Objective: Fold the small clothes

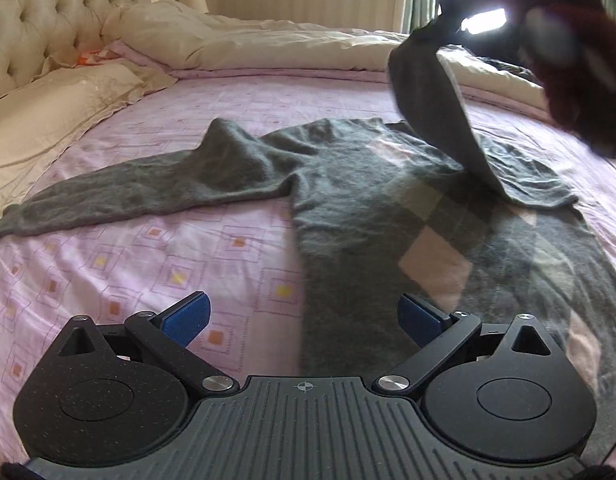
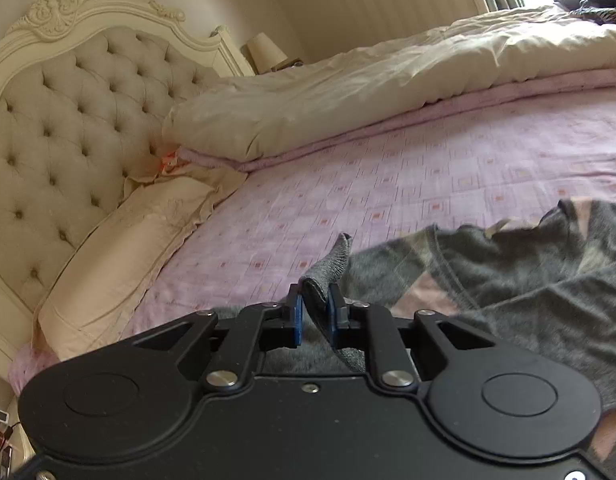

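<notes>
A grey sweater [image 1: 348,184] with pink and dark diamond patches lies spread on the pink bedsheet [image 1: 148,264]. Its left sleeve [image 1: 108,196] lies stretched out flat to the left. My left gripper [image 1: 304,316] is open and empty, low over the sweater's lower left edge. My right gripper [image 2: 315,312] is shut on the cuff of the right sleeve [image 2: 328,272] and holds it lifted. In the left wrist view the lifted sleeve [image 1: 432,96] hangs from the blurred right gripper [image 1: 460,12] above the sweater's body. The sweater's body [image 2: 528,280] lies below to the right.
A tufted cream headboard [image 2: 60,128] and a cream pillow [image 2: 128,248] are at the bed's left end. A folded cream duvet [image 2: 368,92] lies along the far side. A dark garment [image 2: 592,0] lies at the far right by the window.
</notes>
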### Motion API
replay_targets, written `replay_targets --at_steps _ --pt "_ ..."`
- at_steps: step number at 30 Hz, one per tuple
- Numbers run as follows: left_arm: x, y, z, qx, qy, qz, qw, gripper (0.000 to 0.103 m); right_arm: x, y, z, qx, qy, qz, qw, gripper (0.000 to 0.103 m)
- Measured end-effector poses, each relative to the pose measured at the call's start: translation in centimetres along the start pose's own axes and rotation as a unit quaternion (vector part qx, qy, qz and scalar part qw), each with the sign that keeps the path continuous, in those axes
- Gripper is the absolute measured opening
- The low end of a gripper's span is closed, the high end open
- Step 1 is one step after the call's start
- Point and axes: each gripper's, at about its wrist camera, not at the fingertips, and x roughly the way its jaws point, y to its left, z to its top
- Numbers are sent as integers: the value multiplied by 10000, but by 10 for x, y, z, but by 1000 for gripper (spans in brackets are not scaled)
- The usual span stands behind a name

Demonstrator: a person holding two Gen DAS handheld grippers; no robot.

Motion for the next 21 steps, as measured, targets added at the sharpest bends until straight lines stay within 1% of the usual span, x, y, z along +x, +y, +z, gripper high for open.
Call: replay_targets --at_steps 3,6,11,14,18,19,21 --pt "2 7 0 -33 49 44 10000 101 -7 -7 -20 -90 -4 -65 9999 44" --pt "1 11 2 51 -29 97 9999 101 -27 -28 -35 -25 -79 -232 9997 44" --pt "8 6 23 197 -237 49 9995 101 -58 -63 -46 -93 -281 -833 9961 44" --pt "16 -8 42 370 -452 -14 9983 101 -81 -88 -54 -104 -383 -1163 9924 44" --pt "34 -33 64 681 -805 -10 9944 101 -97 -121 -61 3 -307 -1398 9897 44" --pt "40 -40 68 710 -864 -49 9937 101 -99 -128 -63 57 -281 -1440 9892 44" --pt "54 -52 73 735 -834 -106 9938 101 -101 -138 -68 146 -249 -1457 9889 44"
